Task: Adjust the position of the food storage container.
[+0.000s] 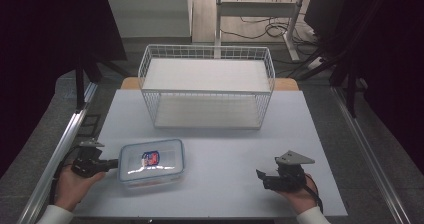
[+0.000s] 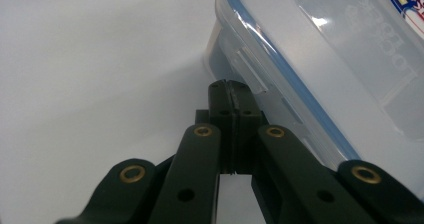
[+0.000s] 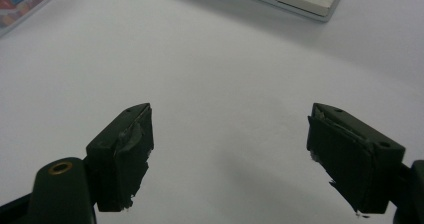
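A clear plastic food box (image 1: 151,162) lies flat on the white worktop (image 1: 225,144), near the front left corner. The box is rectangular with rounded corners; its see-through lid has a blue seal line around the rim, a latch flap on the side, and a red, white and blue label at the centre. The left gripper (image 1: 114,163) lies level at the left end of the box, jaws closed flat against each other with nothing between them, tips just beside the latch flap (image 2: 250,74). The right gripper (image 1: 262,179) rests near the front right edge of the worktop, well apart from the box, jaws spread wide and empty. A white wire rack (image 1: 207,86) stands toward the back edge.
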The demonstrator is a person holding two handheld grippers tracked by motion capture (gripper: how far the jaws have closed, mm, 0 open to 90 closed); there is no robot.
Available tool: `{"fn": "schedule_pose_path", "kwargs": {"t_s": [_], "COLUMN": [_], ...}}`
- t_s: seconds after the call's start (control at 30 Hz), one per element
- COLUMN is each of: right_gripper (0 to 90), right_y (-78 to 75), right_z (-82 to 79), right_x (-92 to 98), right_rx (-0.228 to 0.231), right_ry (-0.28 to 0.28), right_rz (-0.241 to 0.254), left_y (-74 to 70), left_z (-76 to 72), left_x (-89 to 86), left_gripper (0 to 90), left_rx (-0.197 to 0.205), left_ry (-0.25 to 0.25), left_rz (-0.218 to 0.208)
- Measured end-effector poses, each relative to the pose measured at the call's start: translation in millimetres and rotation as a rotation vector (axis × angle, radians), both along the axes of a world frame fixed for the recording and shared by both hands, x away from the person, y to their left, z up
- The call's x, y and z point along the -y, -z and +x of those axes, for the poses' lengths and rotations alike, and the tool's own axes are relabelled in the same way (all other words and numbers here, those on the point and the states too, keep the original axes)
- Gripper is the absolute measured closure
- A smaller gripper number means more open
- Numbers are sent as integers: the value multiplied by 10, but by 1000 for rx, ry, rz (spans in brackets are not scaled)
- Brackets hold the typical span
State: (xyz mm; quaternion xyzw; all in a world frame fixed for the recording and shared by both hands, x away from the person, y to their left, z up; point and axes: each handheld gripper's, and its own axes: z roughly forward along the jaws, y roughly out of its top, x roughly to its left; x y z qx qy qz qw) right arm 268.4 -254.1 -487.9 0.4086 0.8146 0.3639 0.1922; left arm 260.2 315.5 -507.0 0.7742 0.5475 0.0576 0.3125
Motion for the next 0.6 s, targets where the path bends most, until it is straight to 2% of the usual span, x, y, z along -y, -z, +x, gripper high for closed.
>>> {"fn": "schedule_pose_path", "kwargs": {"t_s": [0.3,0.4,0.6], "right_gripper": [190,190,189], "right_y": [-1,-3,0], "right_z": [5,0,1], "right_x": [1,5,12], "right_rx": [1,0,-1], "right_ry": [1,0,-2], "right_rz": [0,1,0], "left_y": [-13,-22,-28], "left_z": [146,216,294], "left_x": [275,417,602], "left_gripper": [898,898,898], "left_rx": [-5,-9,-16], "left_ry": [58,94,124], "left_rz": [0,4,-4]}}
